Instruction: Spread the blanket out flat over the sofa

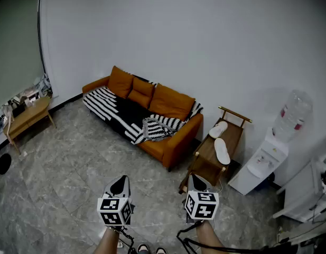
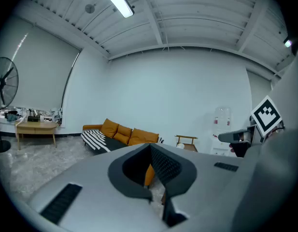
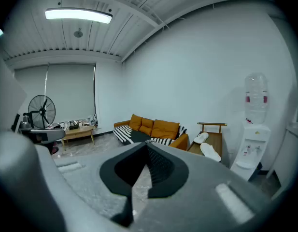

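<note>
Your left gripper (image 1: 120, 181) and right gripper (image 1: 196, 180) hang low in front of you, fingers clenched together on nothing, well apart from the sofa (image 1: 177, 142). The striped blanket (image 1: 126, 112) lies along the seat, flatter toward the left arm and bunched up near the right end. It looks soft, light and floppy. Pinch the bunched part at an edge or corner, one gripper on each, and expect the cloth to sag between them.

White walls (image 1: 205, 36) — grey marbled floor (image 1: 73, 168)
</note>
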The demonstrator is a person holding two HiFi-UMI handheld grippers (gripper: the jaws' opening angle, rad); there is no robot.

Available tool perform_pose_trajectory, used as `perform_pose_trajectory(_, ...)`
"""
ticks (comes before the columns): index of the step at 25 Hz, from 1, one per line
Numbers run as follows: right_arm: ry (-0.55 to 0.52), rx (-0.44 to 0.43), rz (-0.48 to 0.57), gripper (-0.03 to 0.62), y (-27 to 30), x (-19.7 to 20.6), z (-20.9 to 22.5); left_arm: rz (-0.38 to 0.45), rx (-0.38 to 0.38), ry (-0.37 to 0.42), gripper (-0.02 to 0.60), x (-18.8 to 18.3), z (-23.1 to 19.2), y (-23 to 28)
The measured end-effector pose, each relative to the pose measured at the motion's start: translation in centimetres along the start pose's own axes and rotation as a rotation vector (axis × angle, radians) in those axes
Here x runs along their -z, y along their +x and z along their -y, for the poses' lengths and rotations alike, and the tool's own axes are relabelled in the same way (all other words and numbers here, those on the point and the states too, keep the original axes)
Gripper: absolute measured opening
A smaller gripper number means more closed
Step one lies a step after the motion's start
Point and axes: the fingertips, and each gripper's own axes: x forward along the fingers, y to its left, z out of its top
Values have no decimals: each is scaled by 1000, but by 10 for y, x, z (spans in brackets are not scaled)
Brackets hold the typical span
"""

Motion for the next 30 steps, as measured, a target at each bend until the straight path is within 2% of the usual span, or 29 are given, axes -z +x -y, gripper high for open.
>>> perform_pose_trajectory(12,17,-3,20,5,4,0,-9,17,-10,-23,5,-2,-17,2)
perform_pose_trajectory(18,35,30,11,5,13,-2,-20,7,-7,-35,4,-4,-46,2)
perform_pose_trajectory(24,37,65,-15,5,23,5,-26,-8,-35,-54,3,-1,-85,5)
perform_pose_trajectory(30,44,78,-37,5,42,11,-27,-28,-52,-58,3,5,-107,18)
